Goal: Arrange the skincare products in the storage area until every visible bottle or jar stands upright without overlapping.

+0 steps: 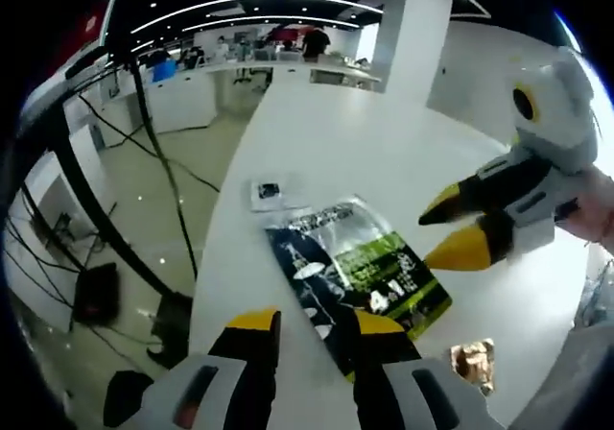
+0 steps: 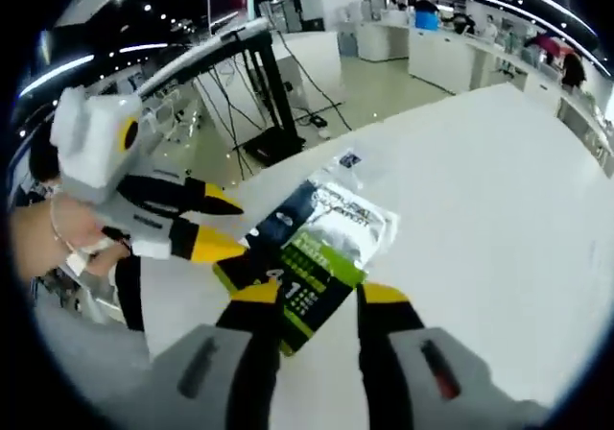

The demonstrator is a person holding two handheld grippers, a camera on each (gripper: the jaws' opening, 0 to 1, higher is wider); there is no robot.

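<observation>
Big open office behind me, and on the white table (image 1: pixel 384 152) there's a small printed card (image 1: pixel 269 193) with a glossy dark-and-green packet (image 1: pixel 360 272) lying flat just next to it. In the left gripper view my left tongs (image 1: pixel 317 326) are spread apart right at the packet's near end, one jaw over its corner, while my right tongs (image 1: pixel 451 230) come in from the right, parted, tips above the packet's edge. In the right gripper view the left tongs (image 2: pixel 225 224) reach in from the left at the packet's (image 2: pixel 317 248) green end, and my right tongs (image 2: pixel 318 296) sit released at that same end, so nothing's gripped.
</observation>
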